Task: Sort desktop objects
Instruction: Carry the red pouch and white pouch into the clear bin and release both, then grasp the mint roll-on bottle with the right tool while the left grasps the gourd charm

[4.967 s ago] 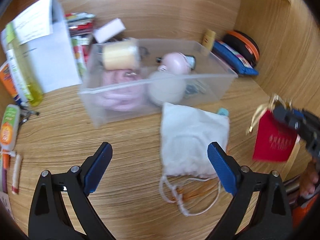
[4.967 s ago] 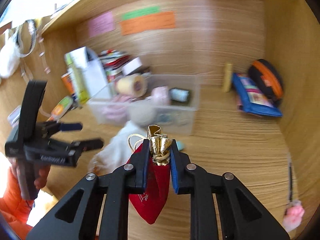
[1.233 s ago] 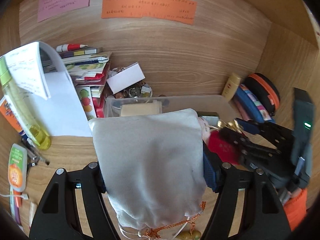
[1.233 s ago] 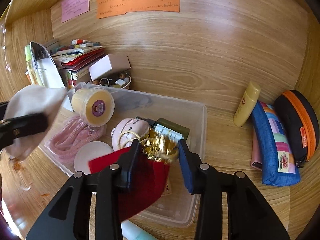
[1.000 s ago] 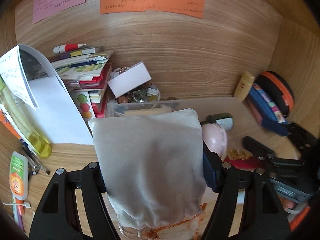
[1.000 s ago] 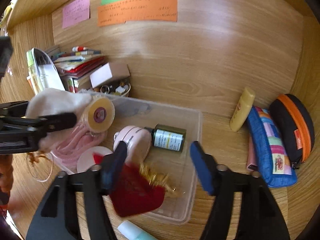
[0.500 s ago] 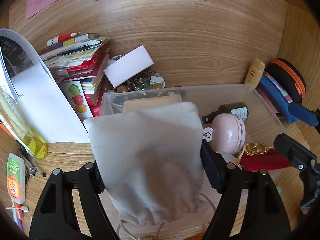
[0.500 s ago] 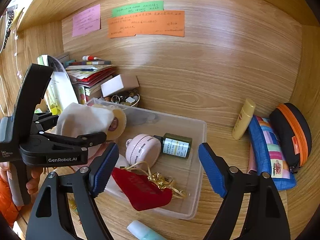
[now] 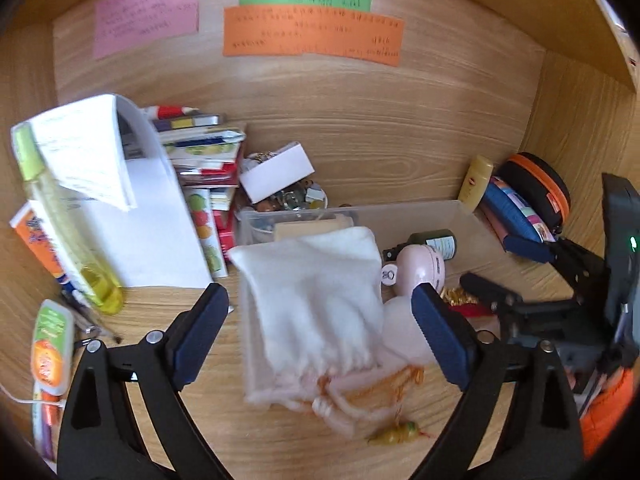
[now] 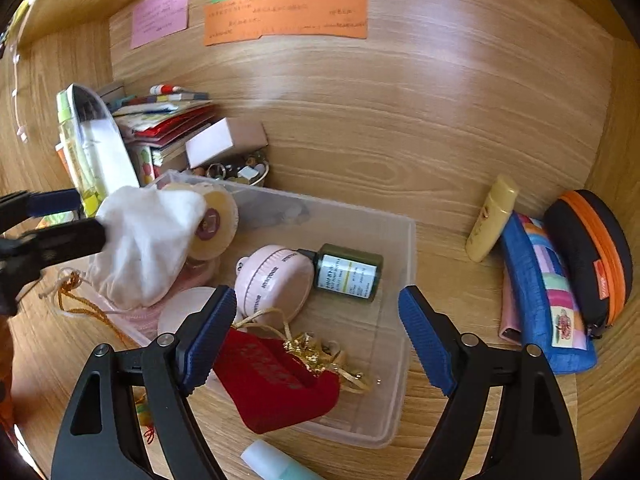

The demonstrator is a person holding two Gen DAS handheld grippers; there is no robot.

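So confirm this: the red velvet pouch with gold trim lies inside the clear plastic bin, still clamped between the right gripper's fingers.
Not clamped. The right wrist view shows the right gripper open, its fingers apart, and the red velvet pouch with gold trim lying loose inside the clear plastic bin.

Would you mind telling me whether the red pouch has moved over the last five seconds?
Yes. The red pouch hung clamped in the right gripper short of the clear bin; now it lies inside the bin, beside the pink timer, released.
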